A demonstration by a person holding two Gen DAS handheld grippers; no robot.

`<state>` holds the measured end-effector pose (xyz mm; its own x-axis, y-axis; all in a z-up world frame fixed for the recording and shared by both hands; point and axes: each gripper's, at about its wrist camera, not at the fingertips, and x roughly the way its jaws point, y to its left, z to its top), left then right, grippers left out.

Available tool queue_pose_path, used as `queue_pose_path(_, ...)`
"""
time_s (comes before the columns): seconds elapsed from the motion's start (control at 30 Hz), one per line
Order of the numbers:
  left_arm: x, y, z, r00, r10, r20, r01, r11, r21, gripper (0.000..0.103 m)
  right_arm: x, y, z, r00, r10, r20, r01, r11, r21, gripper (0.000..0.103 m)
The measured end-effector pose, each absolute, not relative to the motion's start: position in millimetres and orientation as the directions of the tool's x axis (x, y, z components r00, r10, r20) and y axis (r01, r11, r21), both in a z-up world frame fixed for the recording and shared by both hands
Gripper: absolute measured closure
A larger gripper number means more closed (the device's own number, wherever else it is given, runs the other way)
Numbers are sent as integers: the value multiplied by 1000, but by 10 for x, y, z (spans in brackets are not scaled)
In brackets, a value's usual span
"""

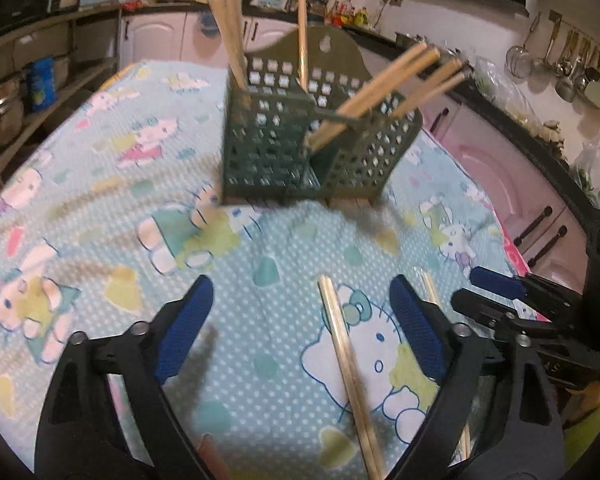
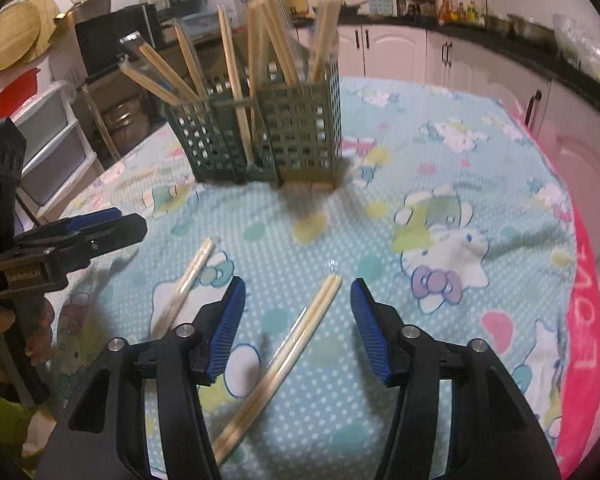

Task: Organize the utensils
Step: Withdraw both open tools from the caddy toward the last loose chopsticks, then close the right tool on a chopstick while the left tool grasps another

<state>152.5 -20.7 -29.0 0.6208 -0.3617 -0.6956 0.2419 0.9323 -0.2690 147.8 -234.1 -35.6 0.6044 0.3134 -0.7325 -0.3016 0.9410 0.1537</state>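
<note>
So both grippers are hovering low over the desk [image 2: 440,160], which is covered in a pale blue polka-dot cloth with cartoon cats on it.

The left gripper [image 1: 302,320] has its jaws spread wide with nothing in them. A pair of pale wooden chopsticks in a clear sleeve [image 1: 350,376] lies flat on the cloth between its blue pads, closer to the right-hand one, running from about 12 o'clock down to 6 o'clock. I can't tell if it's touching that pad.

The right gripper [image 2: 298,328] is also spread wide and empty. A second pair of pale wooden chopsticks [image 2: 288,360] sits on the cloth between its pads, slanted from roughly 1 o'clock to 7 o'clock. From the right wrist view the first sleeved pair shows up at 10 o'clock of that, just beside the left pad.

The dark green perforated plastic utensil holder [image 1: 300,144] stands upright further up the desk at 12 o'clock from both grippers, well apart from the loose pairs. It's got several compartments with a bunch of wooden chopsticks [image 2: 260,60] already standing in them, leaning out in different directions.

Kitchen cabinets [image 2: 392,52] run along behind.
</note>
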Motion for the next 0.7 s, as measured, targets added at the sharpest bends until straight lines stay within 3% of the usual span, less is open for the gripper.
queue_pose_path(0.27, 1583, -364, -517, 534, -408, -741, 267, 912, -310, 60, 1676, -2348, -601, 520, 307, -797, -272, 944, 186, 60)
queue_pose_path(0.5, 1656, -497, -644, 486, -422, -765, 285, 904, -318, 67, 1865, -2335, -693, 488, 310, -816, -255, 945, 206, 67)
queue_pose_path(0.7, 1793, -581, -641, 476, -405, -781, 283, 911, -300, 68, 2025, -2355, -715, 482, 289, -827, -234, 952, 197, 83)
